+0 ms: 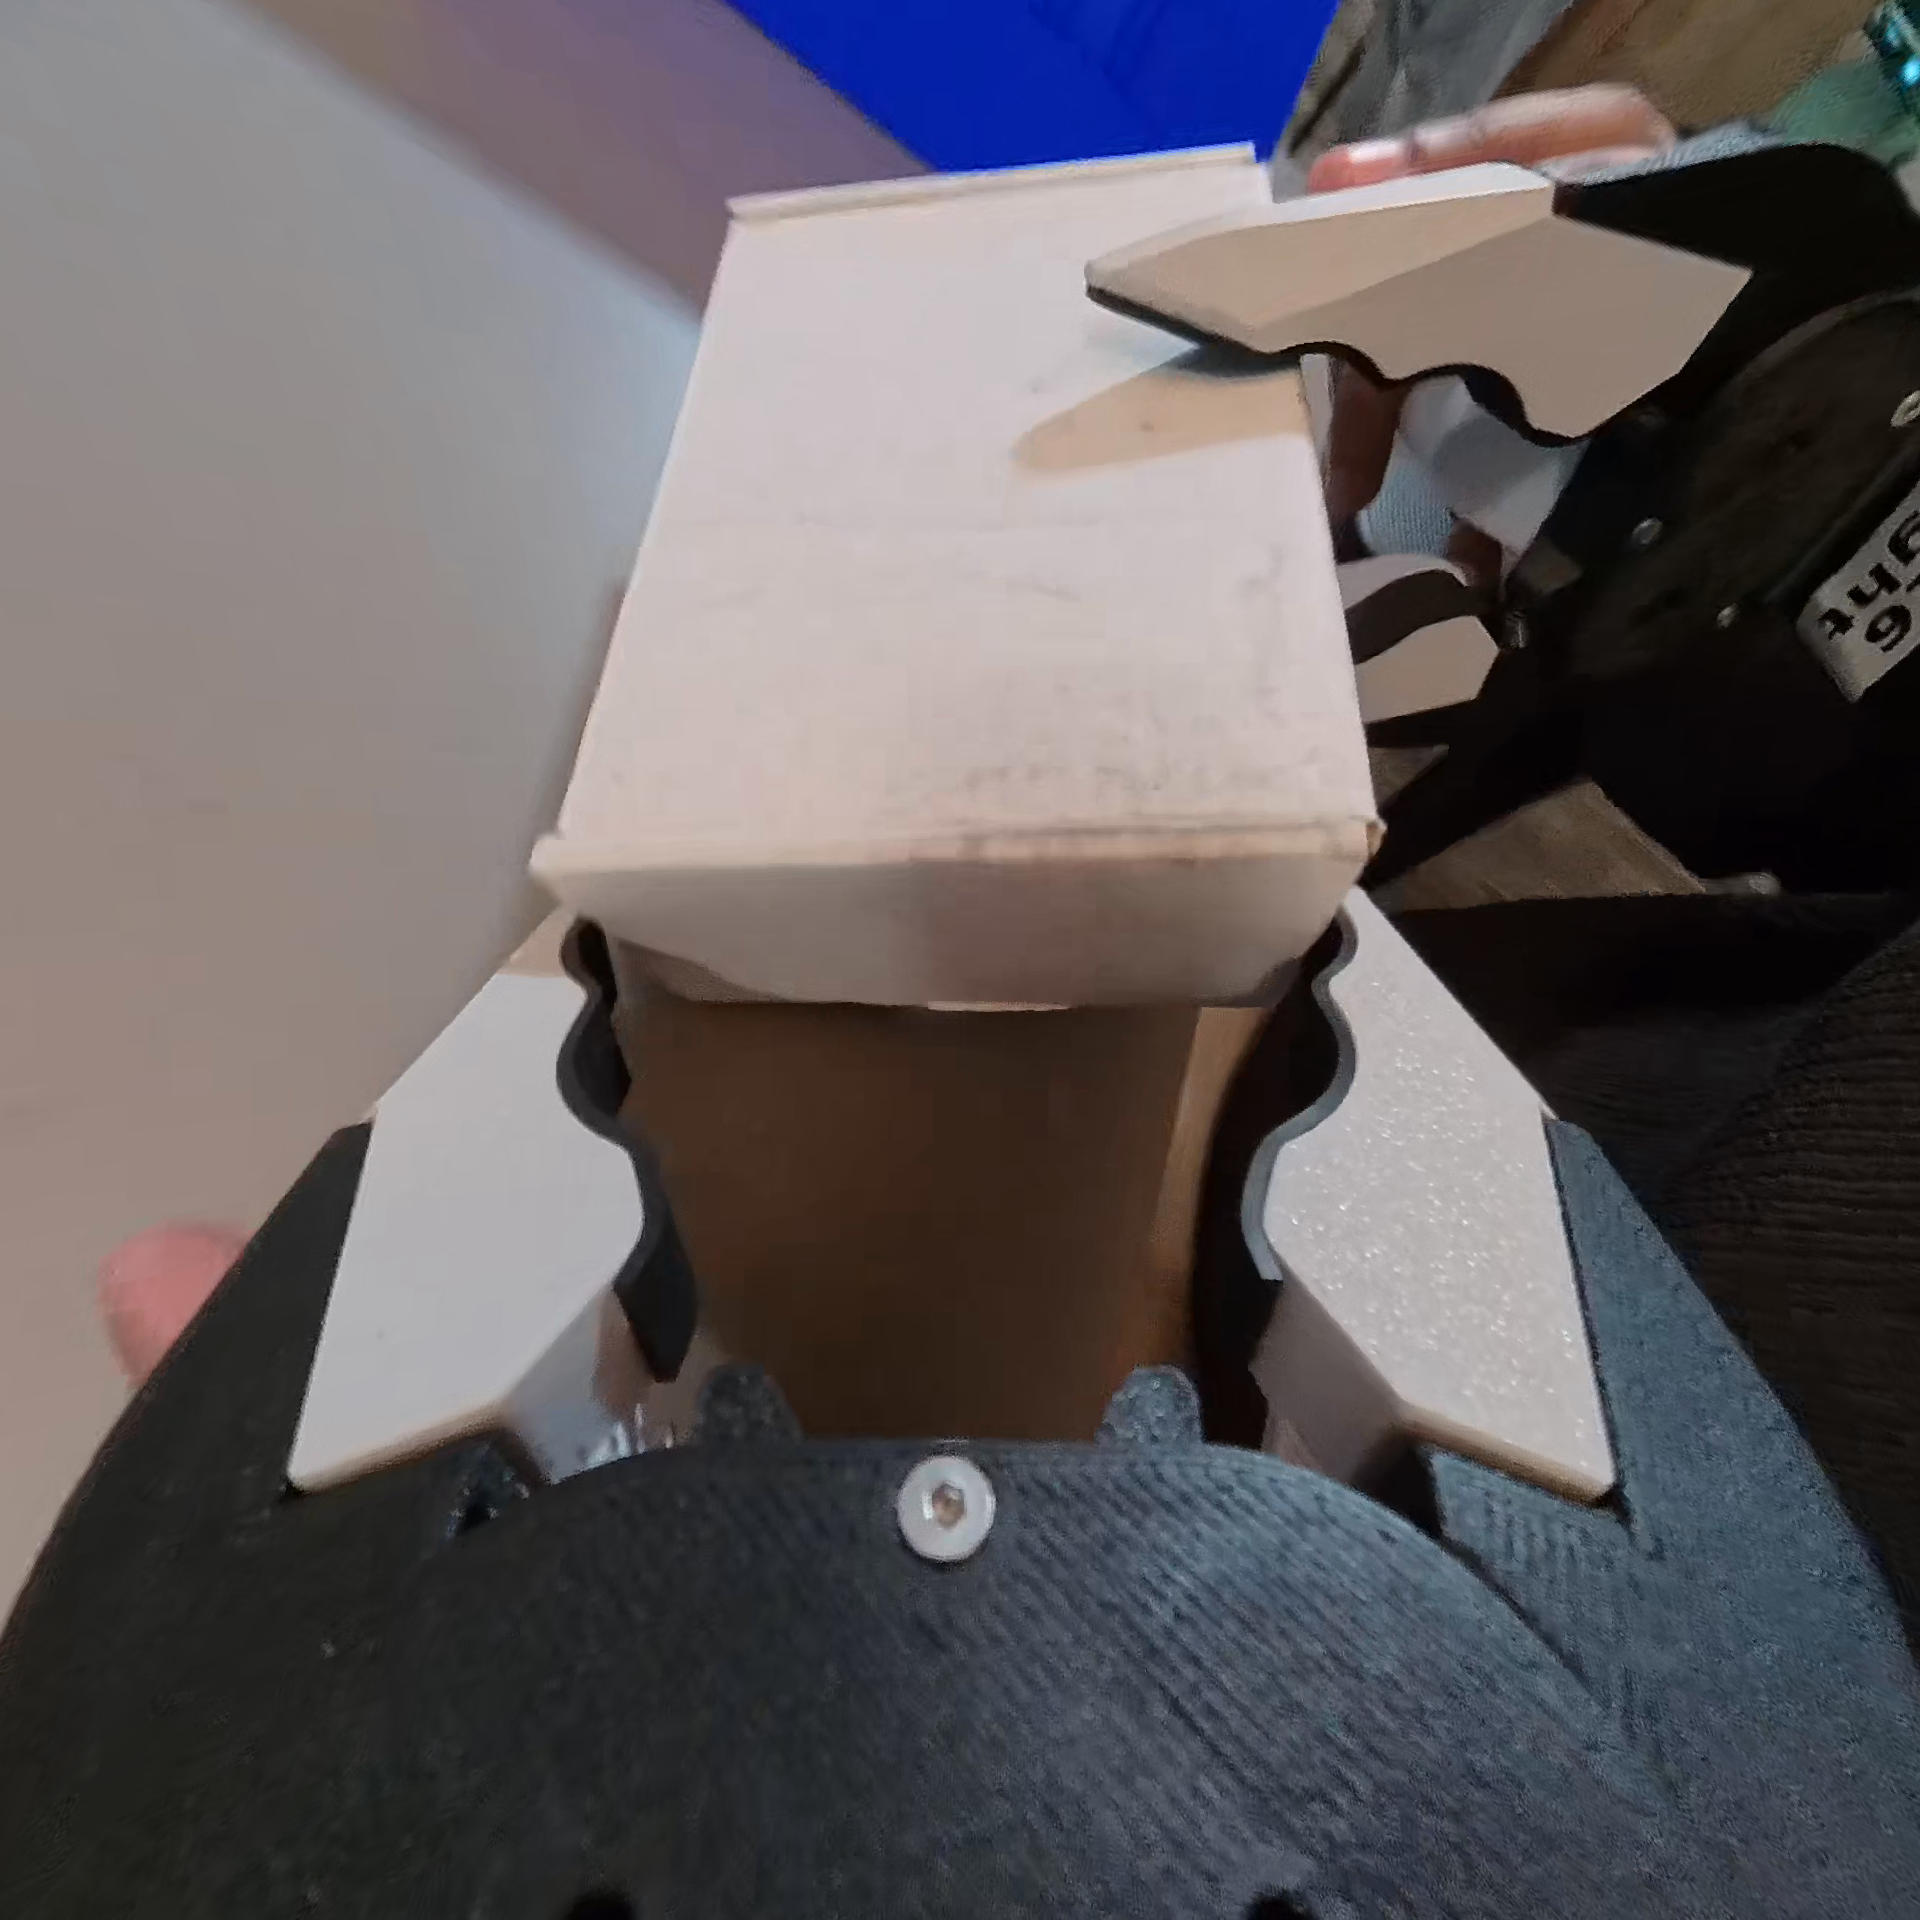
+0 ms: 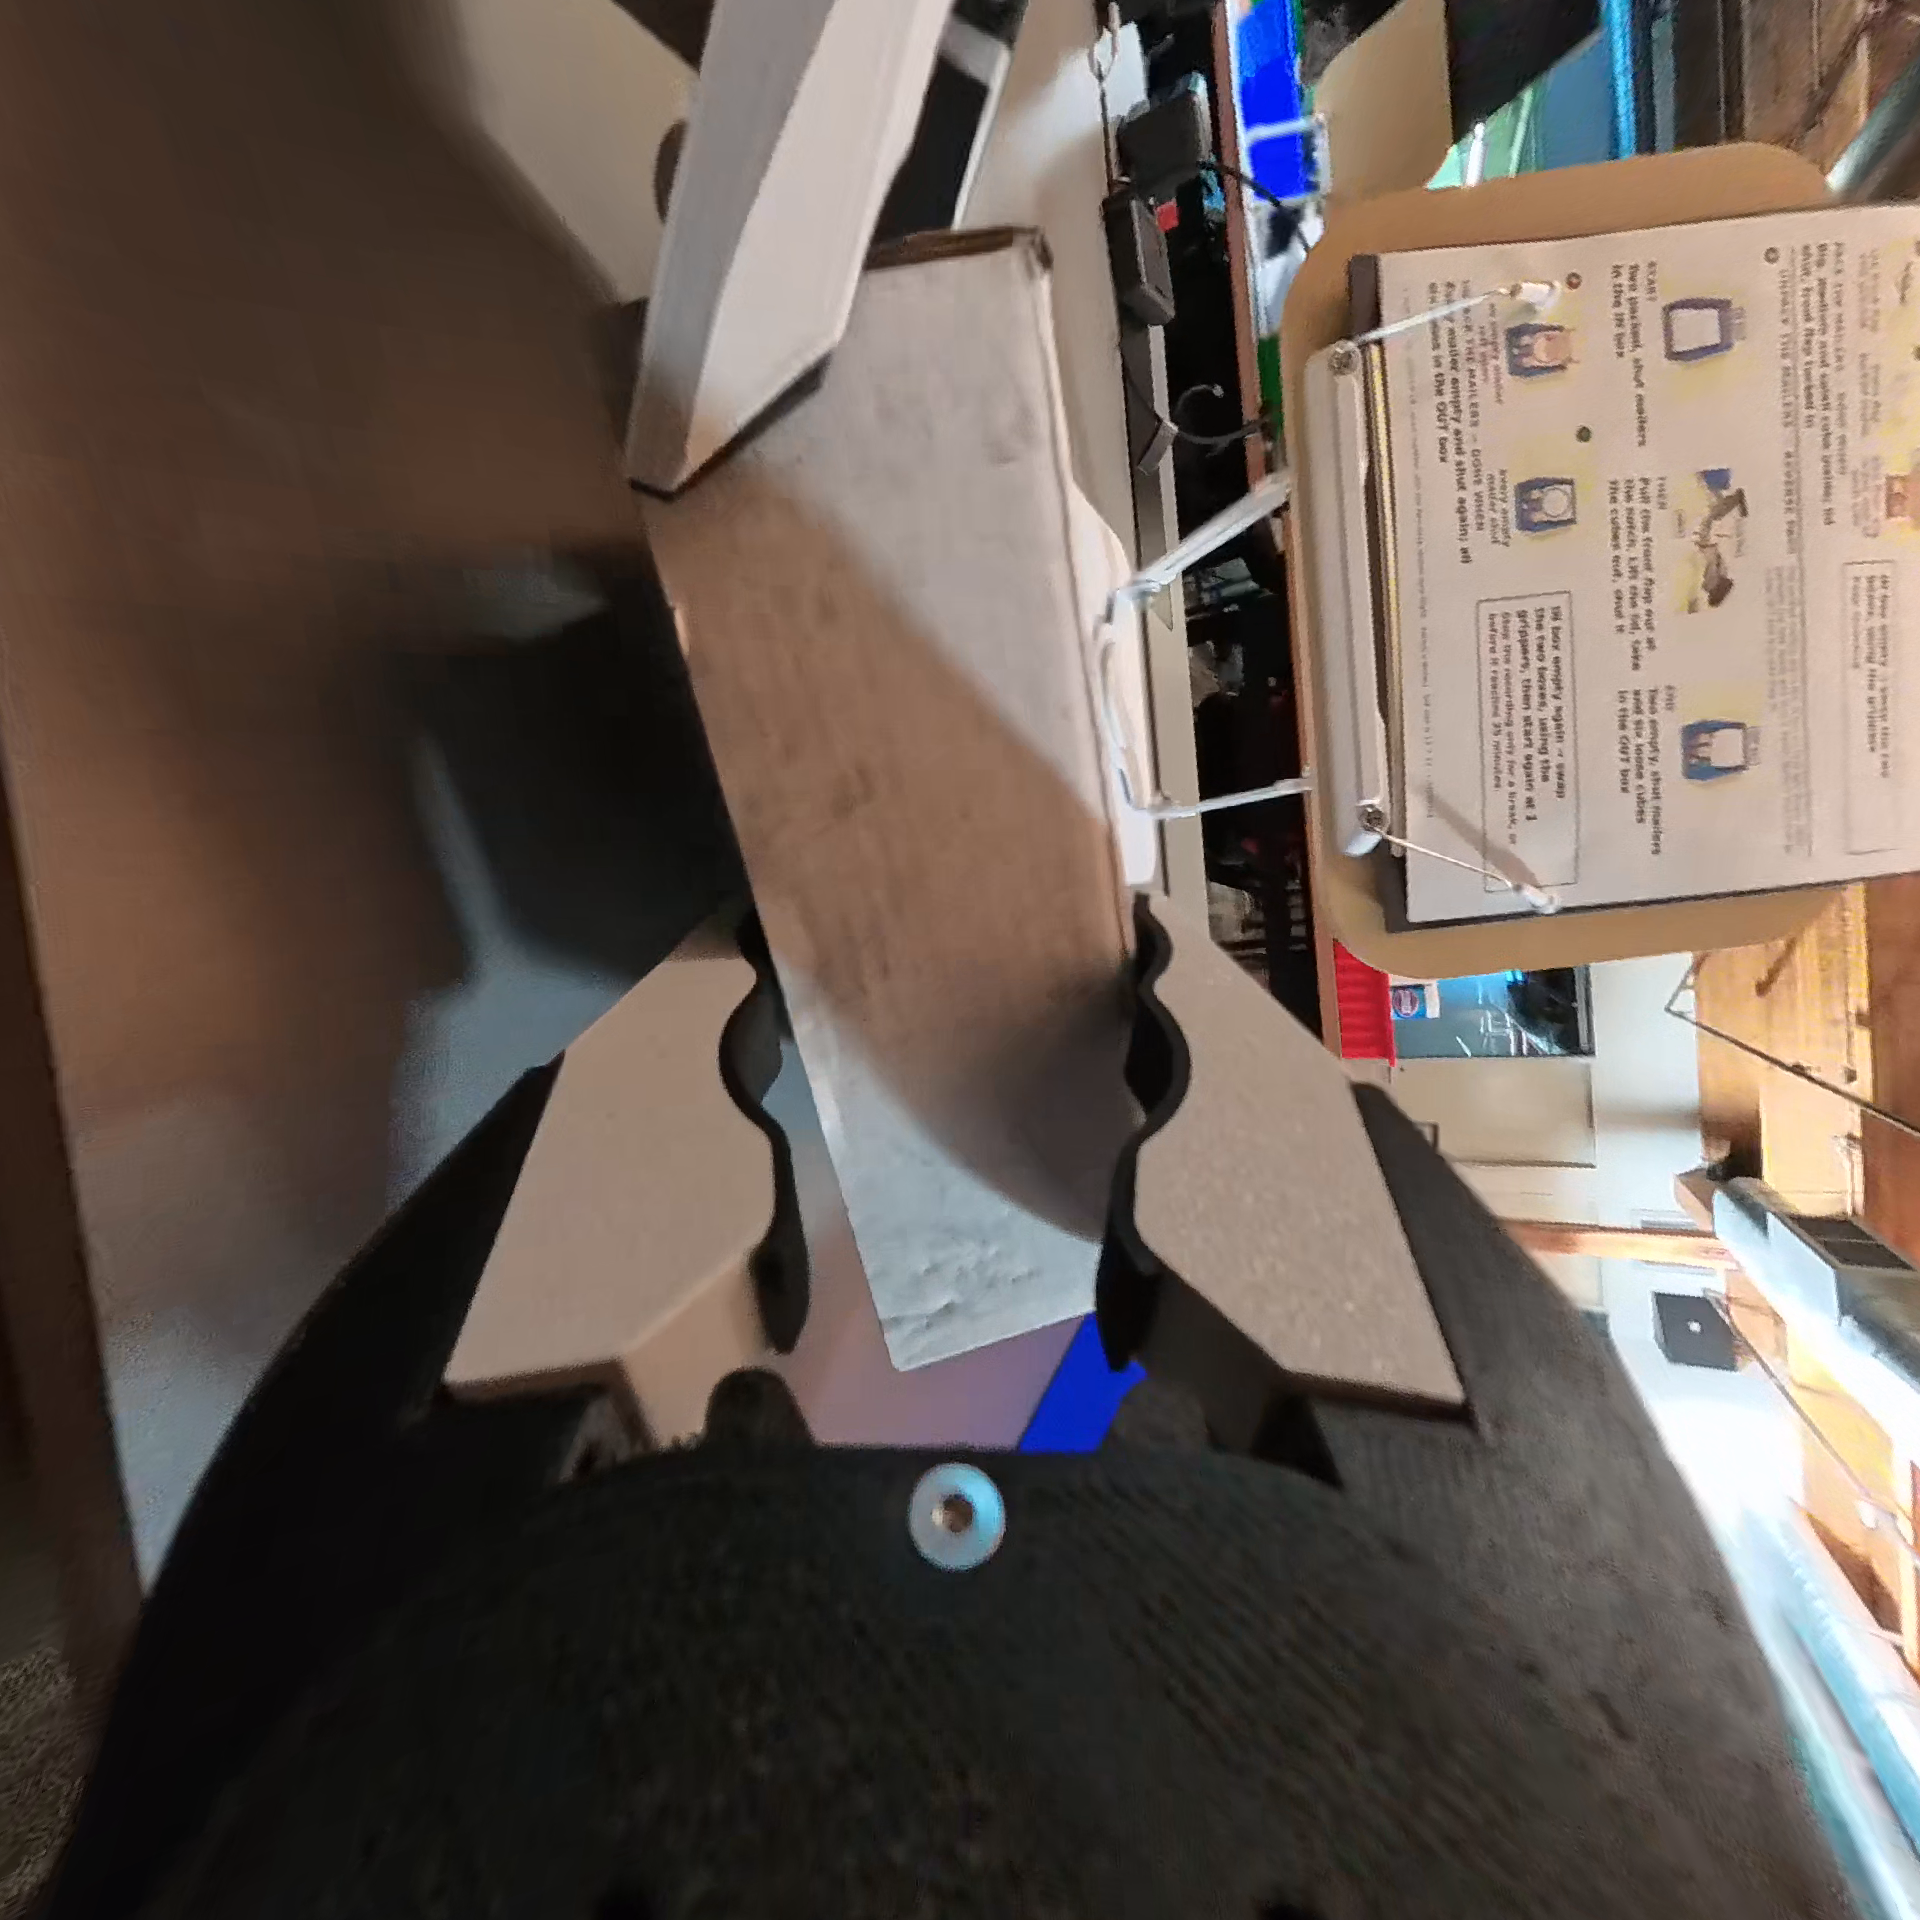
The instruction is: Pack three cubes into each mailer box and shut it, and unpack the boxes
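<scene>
White cardboard mailer box (image 1: 966, 582), lid shut, scuffed, held off the table between both grippers, brown underside visible.

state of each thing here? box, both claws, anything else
mailer box: shut, lid down, held off the table between both claws
left claw: shut on the box's near end
right claw: shut on the box's other end
instruction sheet: propped upright on a stand
cubes: none in view
</scene>
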Motion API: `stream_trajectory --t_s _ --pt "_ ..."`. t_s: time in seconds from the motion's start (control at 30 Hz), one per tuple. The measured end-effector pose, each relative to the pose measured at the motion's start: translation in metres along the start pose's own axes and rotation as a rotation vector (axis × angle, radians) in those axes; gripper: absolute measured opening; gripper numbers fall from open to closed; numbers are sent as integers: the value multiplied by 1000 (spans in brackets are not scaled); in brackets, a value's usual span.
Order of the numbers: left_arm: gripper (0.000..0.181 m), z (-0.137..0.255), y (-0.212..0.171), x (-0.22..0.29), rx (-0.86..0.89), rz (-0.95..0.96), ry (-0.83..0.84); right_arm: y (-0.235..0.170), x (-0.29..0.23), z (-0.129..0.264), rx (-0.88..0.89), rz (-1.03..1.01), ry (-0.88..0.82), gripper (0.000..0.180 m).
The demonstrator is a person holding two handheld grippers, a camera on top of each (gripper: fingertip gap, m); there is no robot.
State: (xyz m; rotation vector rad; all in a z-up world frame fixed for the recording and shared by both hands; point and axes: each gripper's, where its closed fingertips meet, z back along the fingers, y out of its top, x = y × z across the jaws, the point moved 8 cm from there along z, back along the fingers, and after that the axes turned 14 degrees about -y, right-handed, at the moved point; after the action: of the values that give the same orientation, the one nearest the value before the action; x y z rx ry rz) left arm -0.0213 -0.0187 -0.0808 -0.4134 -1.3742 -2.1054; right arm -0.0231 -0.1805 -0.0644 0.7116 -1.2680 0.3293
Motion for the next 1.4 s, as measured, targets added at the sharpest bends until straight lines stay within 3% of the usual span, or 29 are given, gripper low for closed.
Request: stream_trajectory --t_s 0.13,0.4,0.6,0.8,0.93,1.0,1.3,1.4 --pt "149 21 11 -8 134 -117 171 -14 12 -2 -43 -105 -32 66" --pt "135 23 10 -4 194 -256 165 -22 40 6 66 -526 -16 67" --pt "121 16 19 16 265 -388 137 -1 48 15 285 -921 199 67" --pt "105 17 24 32 347 -426 34 -4 46 11 340 -1214 431 67" --pt "90 10 22 37 334 -406 -58 -4 40 8 317 -1225 493 67" --pt "73 7 19 39 307 -415 -87 -3 36 7 301 -1192 483 68" --pt "68 8 17 39 246 -432 -91 -3 32 6 300 -1169 512 77" --pt "68 7 16 39 245 -421 -108 -5 33 6 294 -1183 507 66"
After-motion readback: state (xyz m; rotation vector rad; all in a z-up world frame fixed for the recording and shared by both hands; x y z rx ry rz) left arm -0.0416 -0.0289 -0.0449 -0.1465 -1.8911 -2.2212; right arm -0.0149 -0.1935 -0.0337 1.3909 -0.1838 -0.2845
